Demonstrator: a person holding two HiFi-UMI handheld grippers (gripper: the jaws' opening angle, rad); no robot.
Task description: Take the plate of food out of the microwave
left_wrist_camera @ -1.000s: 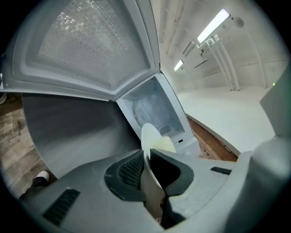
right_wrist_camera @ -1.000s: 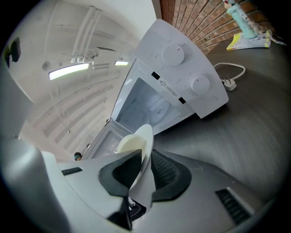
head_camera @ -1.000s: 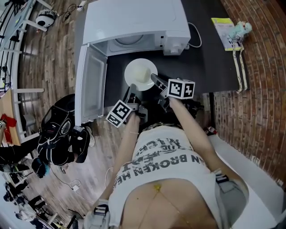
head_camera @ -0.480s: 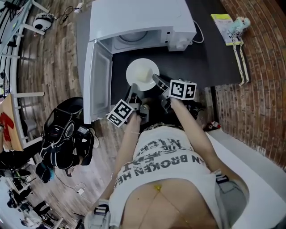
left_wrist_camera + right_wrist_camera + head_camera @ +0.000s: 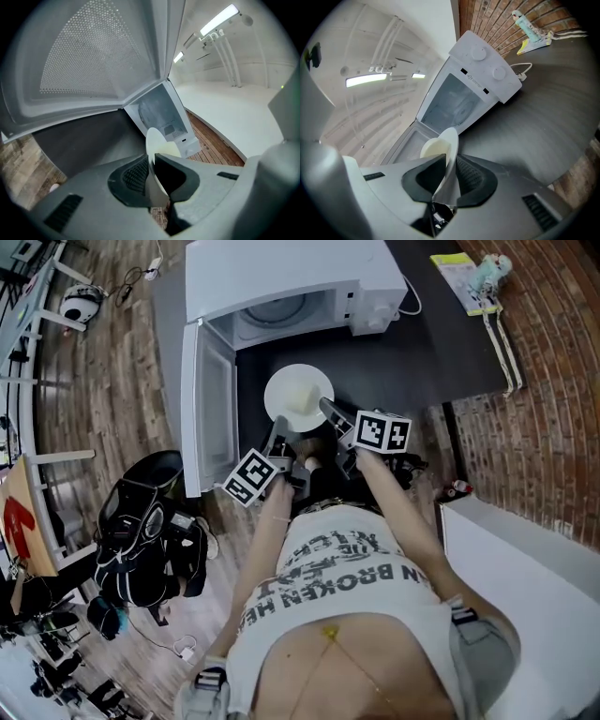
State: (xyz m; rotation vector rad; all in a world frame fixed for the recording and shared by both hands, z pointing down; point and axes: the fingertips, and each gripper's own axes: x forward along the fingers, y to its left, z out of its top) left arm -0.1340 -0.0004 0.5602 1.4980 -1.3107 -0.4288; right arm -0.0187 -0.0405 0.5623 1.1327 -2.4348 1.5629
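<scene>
The white plate of food [image 5: 298, 397] is outside the open microwave [image 5: 281, 277], just in front of it, over the dark surface [image 5: 422, 352]. The left tool [image 5: 278, 435] clamps the plate's near-left rim and the right tool [image 5: 327, 412] its near-right rim.

Dark table [image 5: 441, 352]: white microwave [image 5: 291, 273] at rear, door open; yellow packet [image 5: 455, 279] near right corner.

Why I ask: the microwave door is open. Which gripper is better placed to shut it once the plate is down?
Left, probably: both grip the plate, but the left gripper sits nearer the open door than the right gripper.
</scene>
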